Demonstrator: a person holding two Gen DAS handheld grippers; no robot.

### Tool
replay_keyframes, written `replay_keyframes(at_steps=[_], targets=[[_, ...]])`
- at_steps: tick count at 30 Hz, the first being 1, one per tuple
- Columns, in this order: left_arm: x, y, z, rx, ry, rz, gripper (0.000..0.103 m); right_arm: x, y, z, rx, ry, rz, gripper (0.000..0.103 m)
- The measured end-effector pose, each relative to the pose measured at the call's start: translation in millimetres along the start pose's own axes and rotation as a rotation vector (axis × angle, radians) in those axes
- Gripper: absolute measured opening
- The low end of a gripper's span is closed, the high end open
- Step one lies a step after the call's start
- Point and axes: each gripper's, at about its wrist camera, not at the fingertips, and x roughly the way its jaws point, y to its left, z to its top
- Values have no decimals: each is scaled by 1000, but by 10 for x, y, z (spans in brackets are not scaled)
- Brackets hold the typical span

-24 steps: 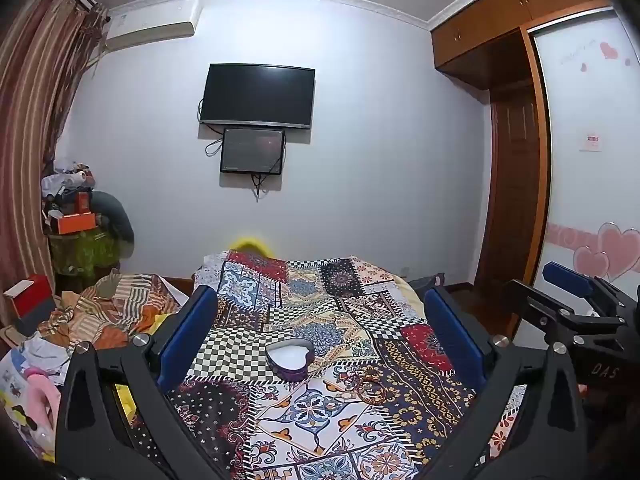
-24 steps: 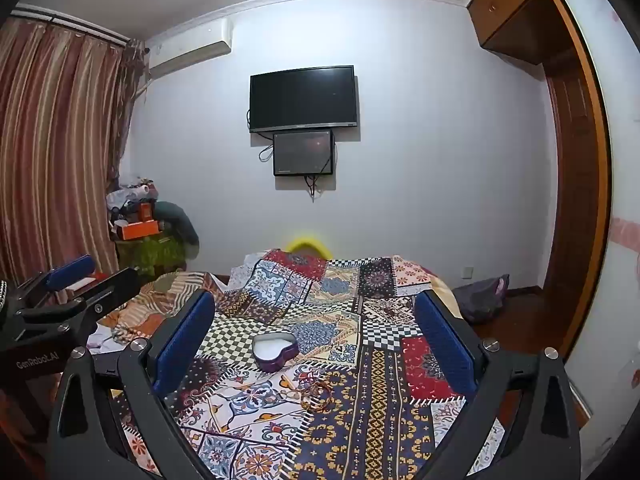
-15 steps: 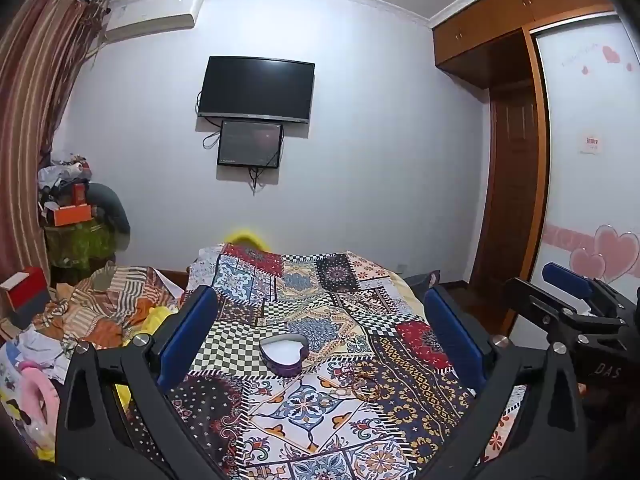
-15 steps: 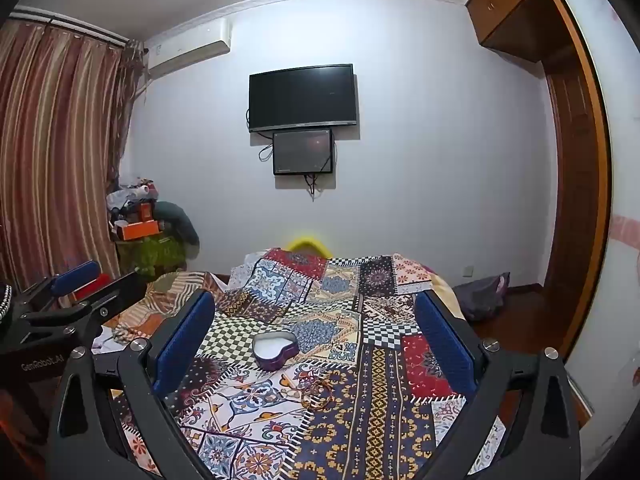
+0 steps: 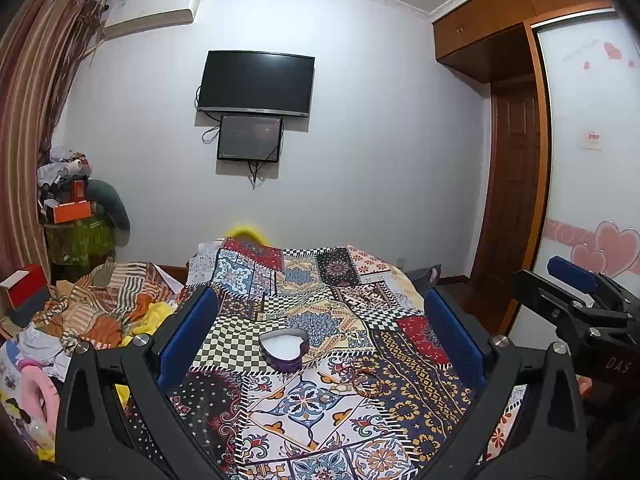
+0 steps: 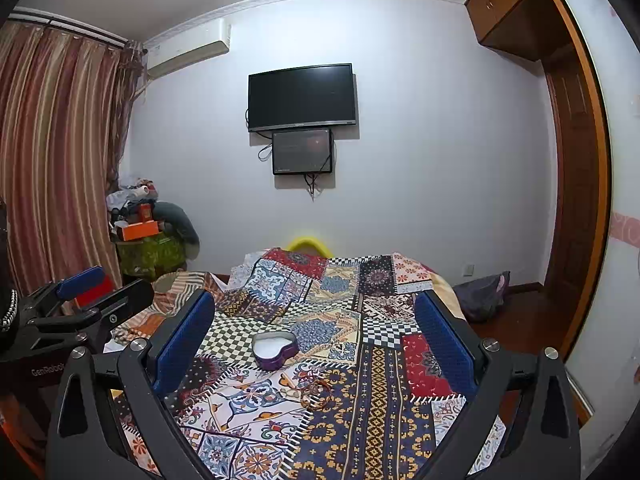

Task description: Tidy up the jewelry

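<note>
A purple heart-shaped box (image 5: 283, 350) (image 6: 274, 350) with a white inside lies open-topped on the patchwork bedspread (image 5: 304, 404) (image 6: 360, 408). Just in front of it and to its right rests a small heap of thin orange-brown bangles (image 5: 366, 382) (image 6: 316, 394). My left gripper (image 5: 320, 308) hangs open above the near part of the bed, short of the box, with nothing between its blue pads. My right gripper (image 6: 312, 304) is likewise open and empty, beside the left one. Each gripper shows at the edge of the other's view: the right gripper (image 5: 576, 292), the left gripper (image 6: 92, 292).
A pile of striped and yellow clothes (image 5: 100, 312) covers the bed's left side, with a red box (image 5: 24, 288) beyond. A dark bag (image 6: 484, 294) sits on the floor to the right, near the wooden wardrobe (image 5: 508, 200). A television (image 5: 256, 82) hangs on the far wall.
The left wrist view has drifted slightly, the wall and box sliding a little up and left. The right view is almost unchanged. Both grippers stay open.
</note>
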Motion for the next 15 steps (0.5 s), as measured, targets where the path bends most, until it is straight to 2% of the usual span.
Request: replay_keyframes(at_steps=[15], targets=[[31,1,-12,4,11,3,103,83,-18,-45,10,14,-3,99]])
